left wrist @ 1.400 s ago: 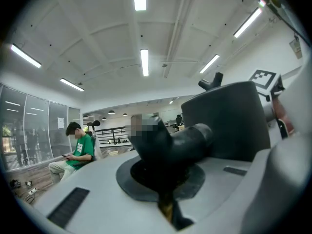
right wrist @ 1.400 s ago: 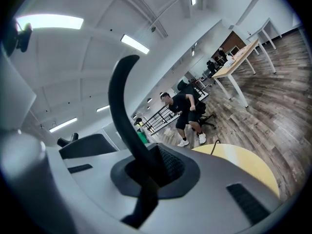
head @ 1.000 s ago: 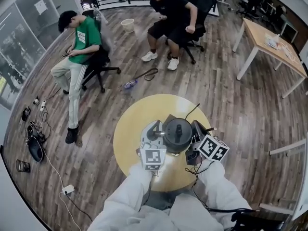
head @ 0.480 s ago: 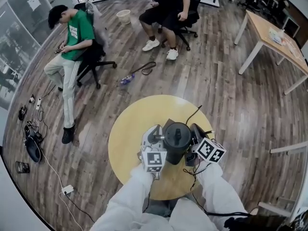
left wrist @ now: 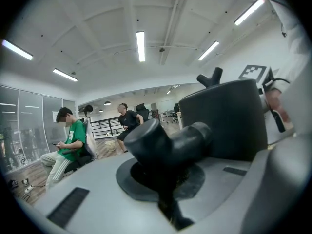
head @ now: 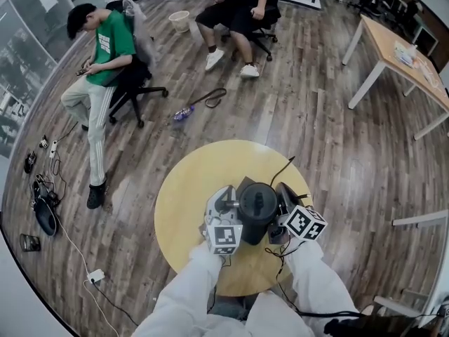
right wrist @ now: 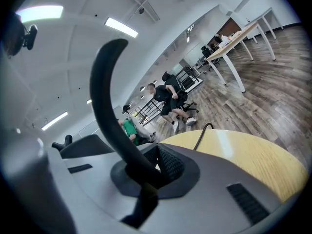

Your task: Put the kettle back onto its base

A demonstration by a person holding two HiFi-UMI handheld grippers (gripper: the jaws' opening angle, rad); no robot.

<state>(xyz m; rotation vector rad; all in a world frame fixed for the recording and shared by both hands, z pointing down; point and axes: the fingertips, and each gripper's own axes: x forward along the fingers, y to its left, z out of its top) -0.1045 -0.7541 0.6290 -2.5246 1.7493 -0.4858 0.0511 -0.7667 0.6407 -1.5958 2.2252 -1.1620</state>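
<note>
Setting-down step, we judged: the kettle (head: pixel 257 206) was upright over the middle of the round bench (head: pixel 186 202). The left tool (head: pixel 233 201) was clamped shut on a dark stub on the kettle's left side, and the right tool (head: pixel 279 206) was closed around its curved handle (right wrist: pixel 105 96). The base was hidden under the kettle, so we couldn't tell if it was seated; next probably meant settling it square, then letting go. Only a cord (head: pixel 283 168) lay behind the kettle and two seated people (head: pixel 105 55) were well beyond it, nothing blocking.

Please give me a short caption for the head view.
Left gripper and right gripper grip black kettle at round yellow table.
</note>
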